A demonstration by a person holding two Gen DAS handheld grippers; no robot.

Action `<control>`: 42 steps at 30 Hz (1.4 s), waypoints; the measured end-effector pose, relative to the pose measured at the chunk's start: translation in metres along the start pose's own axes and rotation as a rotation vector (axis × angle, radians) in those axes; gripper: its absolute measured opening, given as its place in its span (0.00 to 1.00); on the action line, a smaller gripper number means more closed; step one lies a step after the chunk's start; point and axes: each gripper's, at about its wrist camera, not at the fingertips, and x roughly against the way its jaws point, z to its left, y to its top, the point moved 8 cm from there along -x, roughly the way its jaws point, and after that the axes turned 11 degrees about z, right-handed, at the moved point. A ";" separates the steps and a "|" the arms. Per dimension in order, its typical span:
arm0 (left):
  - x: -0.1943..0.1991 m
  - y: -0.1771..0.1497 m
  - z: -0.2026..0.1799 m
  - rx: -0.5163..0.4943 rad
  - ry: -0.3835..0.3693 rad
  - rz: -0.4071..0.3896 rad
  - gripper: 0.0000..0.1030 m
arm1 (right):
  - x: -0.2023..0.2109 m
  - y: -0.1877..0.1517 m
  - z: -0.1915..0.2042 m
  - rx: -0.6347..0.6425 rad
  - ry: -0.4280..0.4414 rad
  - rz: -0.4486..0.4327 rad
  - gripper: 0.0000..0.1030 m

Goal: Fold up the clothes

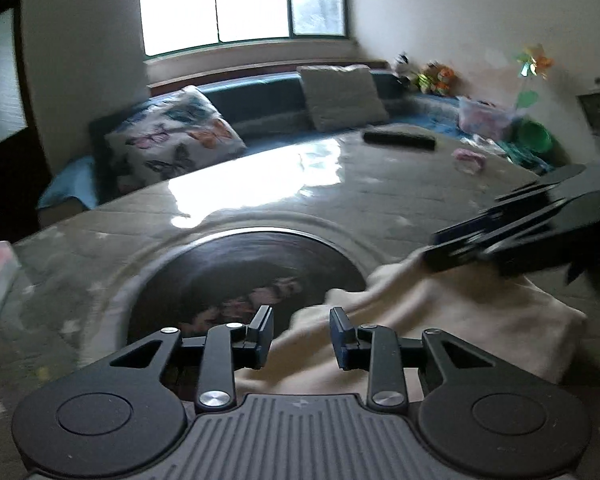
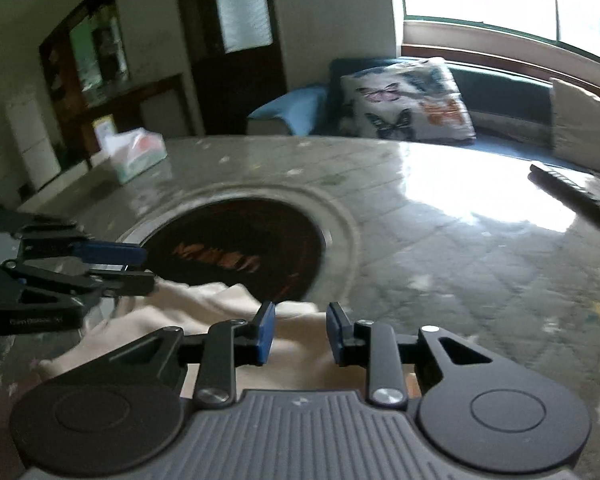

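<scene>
Blue-padded fingers (image 1: 265, 332) of the left gripper (image 1: 301, 334) stood apart with nothing between them, above one cream-coloured cloth garment (image 1: 452, 316) lying crumpled on the grey patterned round table (image 1: 420, 184). Those of the right gripper (image 2: 301, 334) were likewise parted and empty over the same garment. One dark circular inset (image 1: 244, 276) lay beyond, partly covered by the cloth. Farther off lay one black remote control (image 1: 399, 140), one tissue box (image 2: 138, 152) and two cushions: one butterfly-print cushion (image 1: 172, 140), one plain beige cushion (image 1: 342, 96).

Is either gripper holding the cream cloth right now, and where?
Neither: left gripper and right gripper are open above the cream cloth.
</scene>
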 end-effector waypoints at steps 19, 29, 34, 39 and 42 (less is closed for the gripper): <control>-0.041 -0.004 -0.012 0.013 0.004 0.077 0.34 | 0.006 -0.036 -0.026 -0.073 -0.013 0.003 0.28; -0.019 -0.014 -0.014 0.015 0.055 0.040 0.57 | 0.017 -0.050 -0.045 -0.160 -0.021 -0.027 0.38; 0.006 -0.024 -0.019 -0.004 0.105 -0.008 0.72 | 0.028 -0.043 -0.047 -0.185 -0.007 -0.076 0.37; 0.021 -0.036 -0.017 0.019 0.146 -0.033 0.82 | 0.020 -0.030 -0.044 -0.175 0.005 -0.082 0.39; 0.027 -0.048 -0.007 0.056 0.172 -0.023 0.86 | 0.004 -0.034 -0.051 -0.209 0.012 -0.048 0.39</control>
